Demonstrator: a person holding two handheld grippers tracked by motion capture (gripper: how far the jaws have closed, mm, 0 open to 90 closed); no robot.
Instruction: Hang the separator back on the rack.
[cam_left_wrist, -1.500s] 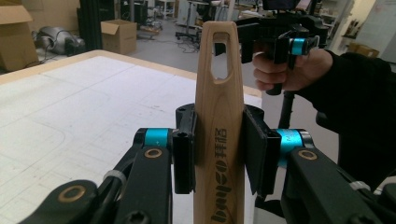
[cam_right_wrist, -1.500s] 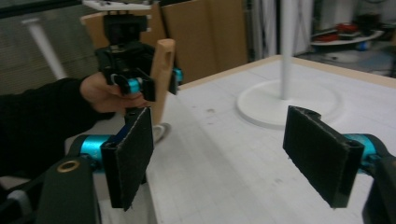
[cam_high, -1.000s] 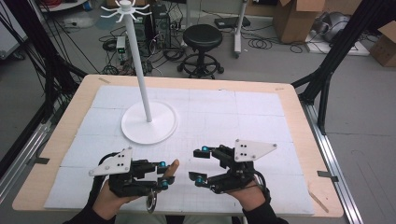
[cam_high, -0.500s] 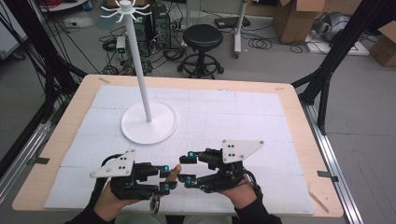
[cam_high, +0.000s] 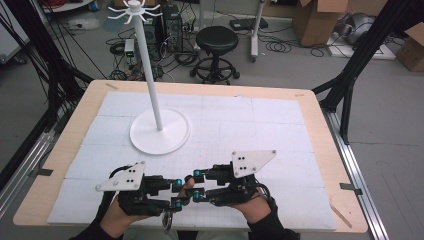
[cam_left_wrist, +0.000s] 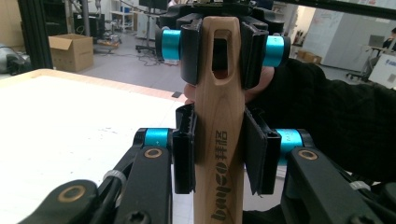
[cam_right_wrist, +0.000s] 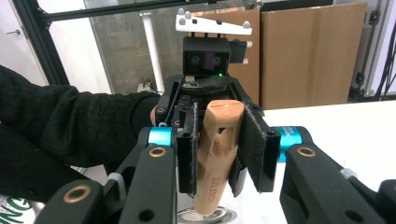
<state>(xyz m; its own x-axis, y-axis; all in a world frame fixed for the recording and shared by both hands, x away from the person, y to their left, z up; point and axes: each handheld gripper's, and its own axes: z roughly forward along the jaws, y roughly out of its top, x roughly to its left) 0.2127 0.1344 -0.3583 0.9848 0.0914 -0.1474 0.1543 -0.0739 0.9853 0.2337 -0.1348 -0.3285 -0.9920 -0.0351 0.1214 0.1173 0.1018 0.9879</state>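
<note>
Both grippers are meeting at table's (cam_high: 320, 130) near edge, w/ a wooden handle (cam_left_wrist: 218, 140) bridging them. Left gripper (cam_left_wrist: 219, 149) is clamping its lower part, right gripper (cam_right_wrist: 218, 154) is pinching the slotted end. Handle's far end & metal ring (cam_high: 168, 220) are mostly hidden. White stand (cam_high: 159, 131) is sitting well apart

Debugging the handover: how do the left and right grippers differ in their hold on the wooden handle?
The left gripper clamps the light wooden handle mid-shaft, at the printed logo. The right gripper clamps its slotted end. In the high view, the right gripper's grey three-cornered plate shows higher in the picture than the left gripper's plate. Shared: both sets of fingers are shut on the same handle, facing each other.
</note>
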